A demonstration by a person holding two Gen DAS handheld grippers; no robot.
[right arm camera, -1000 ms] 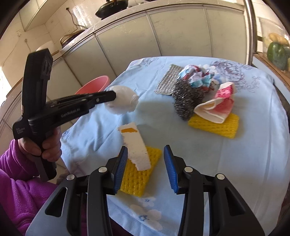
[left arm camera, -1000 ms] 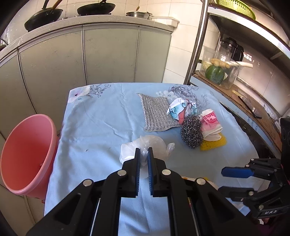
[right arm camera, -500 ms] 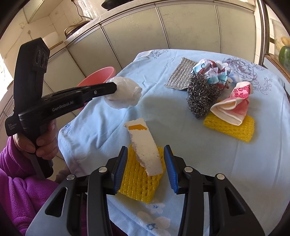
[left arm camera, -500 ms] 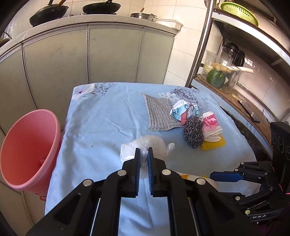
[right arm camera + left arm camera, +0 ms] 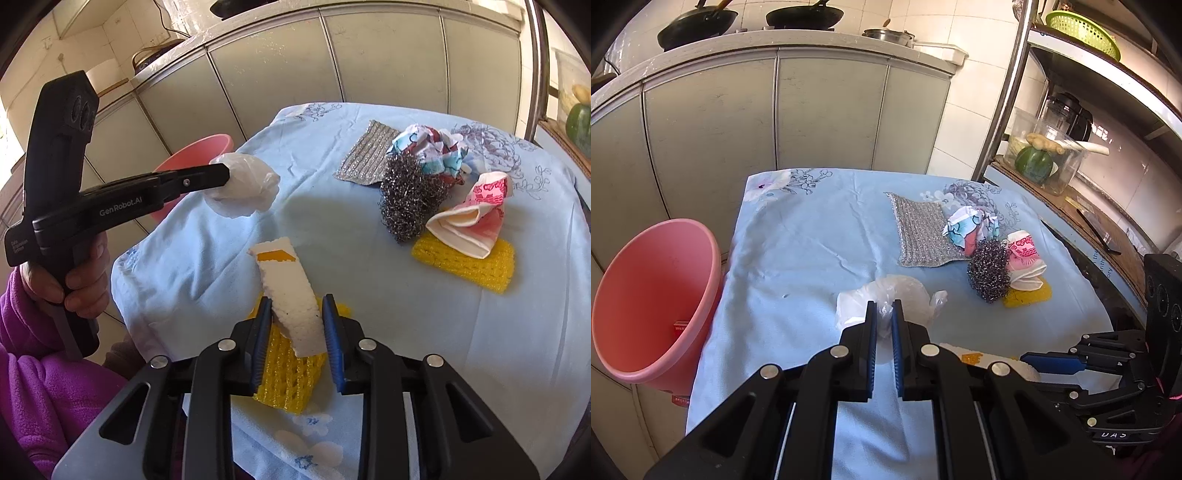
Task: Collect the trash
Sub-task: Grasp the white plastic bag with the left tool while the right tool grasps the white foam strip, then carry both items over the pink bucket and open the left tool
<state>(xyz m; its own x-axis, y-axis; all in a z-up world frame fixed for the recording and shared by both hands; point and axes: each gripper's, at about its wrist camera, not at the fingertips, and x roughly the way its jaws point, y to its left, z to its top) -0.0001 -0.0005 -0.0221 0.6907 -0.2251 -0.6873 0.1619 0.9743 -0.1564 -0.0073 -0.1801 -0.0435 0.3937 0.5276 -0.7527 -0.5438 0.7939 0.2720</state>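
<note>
The white foam strip (image 5: 291,295) is straddled lengthwise by the closing right gripper (image 5: 295,325), while a plastic bag (image 5: 886,302) is held pinched in the left gripper (image 5: 883,325).

Left gripper (image 5: 884,321) clamped shut (hand (image 5: 79,280) gripping handle); right gripper (image 5: 297,314) tilted downward, jaws closing.
</note>
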